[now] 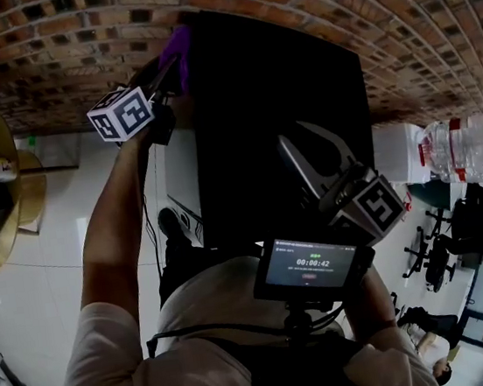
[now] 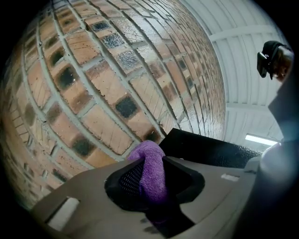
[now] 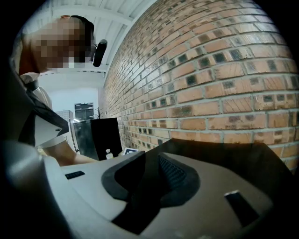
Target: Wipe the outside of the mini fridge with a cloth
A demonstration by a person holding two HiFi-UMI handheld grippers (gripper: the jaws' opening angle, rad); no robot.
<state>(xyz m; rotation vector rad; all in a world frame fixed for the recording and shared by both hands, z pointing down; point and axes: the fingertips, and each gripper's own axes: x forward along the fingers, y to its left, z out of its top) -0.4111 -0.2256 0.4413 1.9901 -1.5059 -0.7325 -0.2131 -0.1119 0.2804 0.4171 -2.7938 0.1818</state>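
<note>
Closest to me, my right gripper (image 1: pixel 294 134) is held with its jaws spread and empty over the plain black mini fridge (image 1: pixel 270 78). My left gripper (image 1: pixel 168 74) pinches a bunched purple cloth (image 1: pixel 177 50) at the fridge's top left corner, beside the brick wall (image 1: pixel 332 8).

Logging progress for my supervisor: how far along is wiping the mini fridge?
Done: nothing shows which faces are already wiped. In hand: the left claw is shut on the purple cloth at the mini fridge's upper left corner, by the brick wall. The right claw is open and empty. Left: probably most of its black outside.
</note>
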